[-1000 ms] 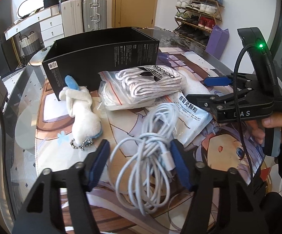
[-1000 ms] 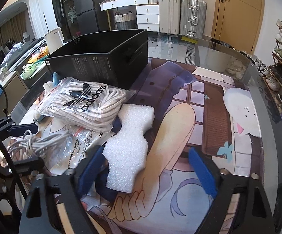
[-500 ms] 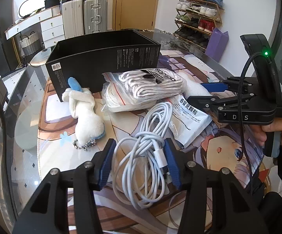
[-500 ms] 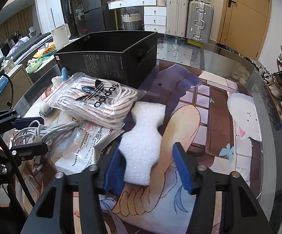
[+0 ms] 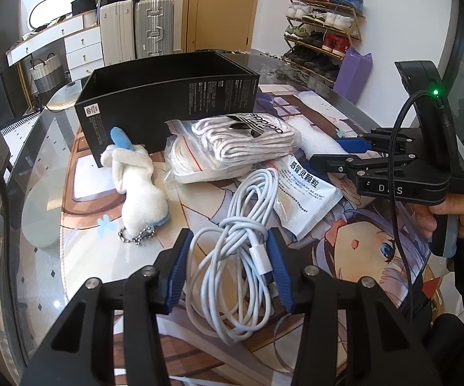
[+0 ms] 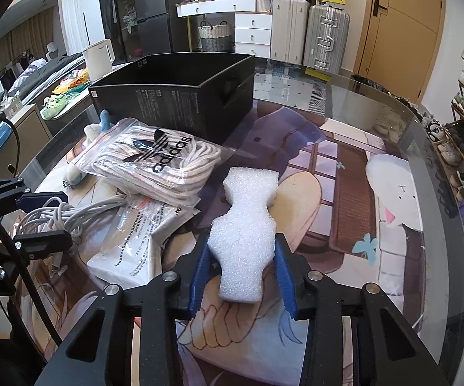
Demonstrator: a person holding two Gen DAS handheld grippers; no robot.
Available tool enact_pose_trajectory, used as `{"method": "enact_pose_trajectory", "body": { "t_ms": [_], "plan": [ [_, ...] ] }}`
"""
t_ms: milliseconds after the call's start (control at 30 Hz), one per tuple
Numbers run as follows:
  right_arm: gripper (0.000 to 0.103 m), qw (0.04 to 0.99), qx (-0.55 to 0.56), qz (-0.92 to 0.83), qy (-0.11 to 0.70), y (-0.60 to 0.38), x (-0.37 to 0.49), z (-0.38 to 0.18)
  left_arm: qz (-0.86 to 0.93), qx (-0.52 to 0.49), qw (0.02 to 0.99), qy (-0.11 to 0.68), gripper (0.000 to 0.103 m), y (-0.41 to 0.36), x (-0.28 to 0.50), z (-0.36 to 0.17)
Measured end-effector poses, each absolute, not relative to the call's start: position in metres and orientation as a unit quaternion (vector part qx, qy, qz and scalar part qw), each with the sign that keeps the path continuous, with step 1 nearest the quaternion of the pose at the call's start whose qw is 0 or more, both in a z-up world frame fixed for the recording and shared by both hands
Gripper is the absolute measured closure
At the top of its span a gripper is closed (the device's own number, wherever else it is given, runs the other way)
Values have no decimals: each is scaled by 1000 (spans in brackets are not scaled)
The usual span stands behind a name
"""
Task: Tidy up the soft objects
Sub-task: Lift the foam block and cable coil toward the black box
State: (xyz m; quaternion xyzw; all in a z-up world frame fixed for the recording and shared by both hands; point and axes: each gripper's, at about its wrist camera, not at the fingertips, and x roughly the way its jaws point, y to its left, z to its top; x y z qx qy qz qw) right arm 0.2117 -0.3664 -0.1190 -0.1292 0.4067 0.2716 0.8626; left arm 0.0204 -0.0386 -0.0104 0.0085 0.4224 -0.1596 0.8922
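The plush toy is mostly hidden behind the bag of white rope in the right wrist view. That bag reads "adidas"; the white packet beneath it carries Chinese print, and the right gripper's body reads "D S" (middle letter behind a cable). The left gripper is clamped on the coiled white cable, low on the printed mat. The right gripper pinches the white foam piece, in front of the black box.
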Motion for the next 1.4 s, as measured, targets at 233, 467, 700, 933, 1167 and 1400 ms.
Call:
{"method": "enact_pose_trajectory", "body": {
  "t_ms": [233,467,700,933,1167,1400],
  "plan": [
    [64,870,-129,266,395,-373,209,-111,-164,7,894,417,58,-39,17,-7],
    [64,878,-127,263,381,-377,202,-100,-162,1,900,404,58,-34,10,2],
    [64,885,-122,268,359,-378,190,-79,-155,-5,909,387,58,-26,4,13],
    [64,889,-113,286,339,-374,182,-61,-131,-19,920,370,58,-9,4,27],
    [64,890,-112,304,321,-363,176,-45,-107,-33,929,354,58,6,12,39],
    [64,892,-106,317,304,-355,174,-32,-85,-42,937,337,58,14,21,49]
  ]
}}
